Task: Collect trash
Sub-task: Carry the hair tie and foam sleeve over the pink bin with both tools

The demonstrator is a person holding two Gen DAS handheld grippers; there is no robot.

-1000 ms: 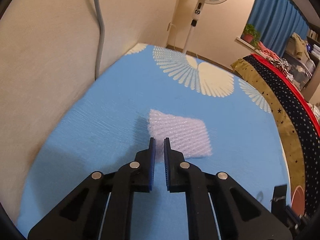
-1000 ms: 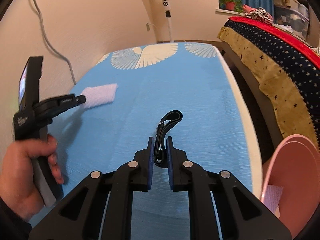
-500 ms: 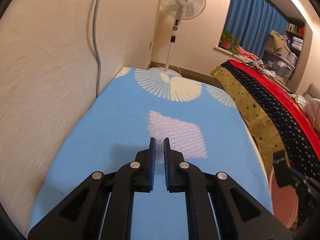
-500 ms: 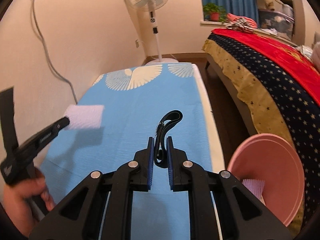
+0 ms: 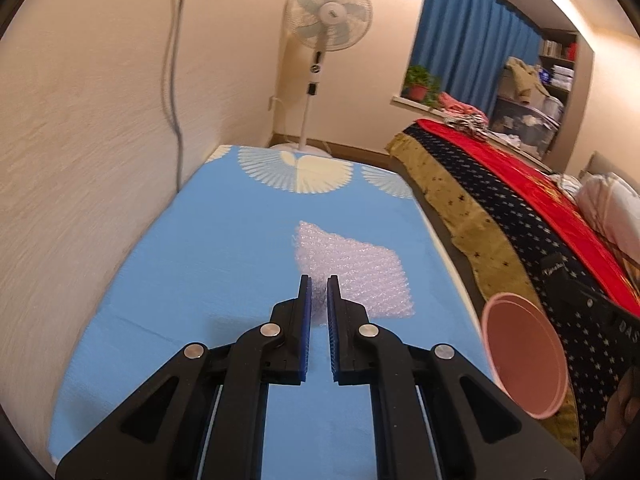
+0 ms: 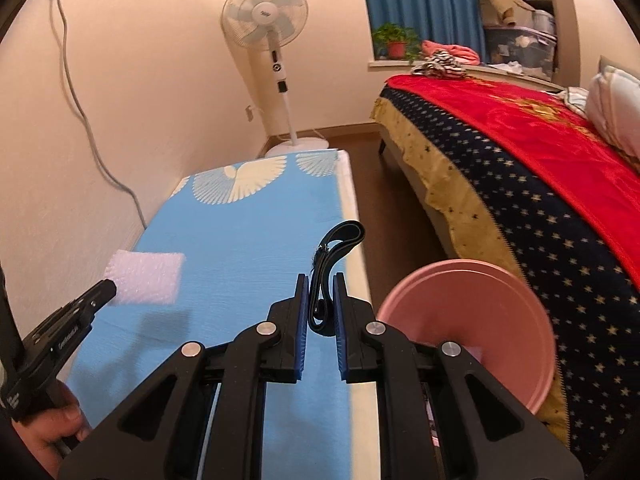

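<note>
My left gripper (image 5: 318, 280) is shut on a corner of a white bubble-wrap sheet (image 5: 352, 270) and holds it above the blue mattress (image 5: 224, 240). The same sheet (image 6: 146, 278) shows at the left of the right wrist view, held by the left gripper (image 6: 110, 290). My right gripper (image 6: 321, 278) is shut on a black looped strap (image 6: 334, 250) that sticks up between its fingers. A pink bucket (image 6: 468, 320) stands on the floor to the right of the mattress, below and right of the right gripper; it also shows in the left wrist view (image 5: 524, 356).
A bed with a red and star-patterned blanket (image 6: 540, 160) runs along the right. A standing fan (image 6: 268, 24) is at the far end. A wall with a grey cable (image 6: 76, 96) borders the mattress on the left. A brown floor strip (image 6: 384, 208) separates mattress and bed.
Both grippers have risen and swung right toward the pink bucket, carrying the bubble wrap and the strap. The bucket has come further into both views.
</note>
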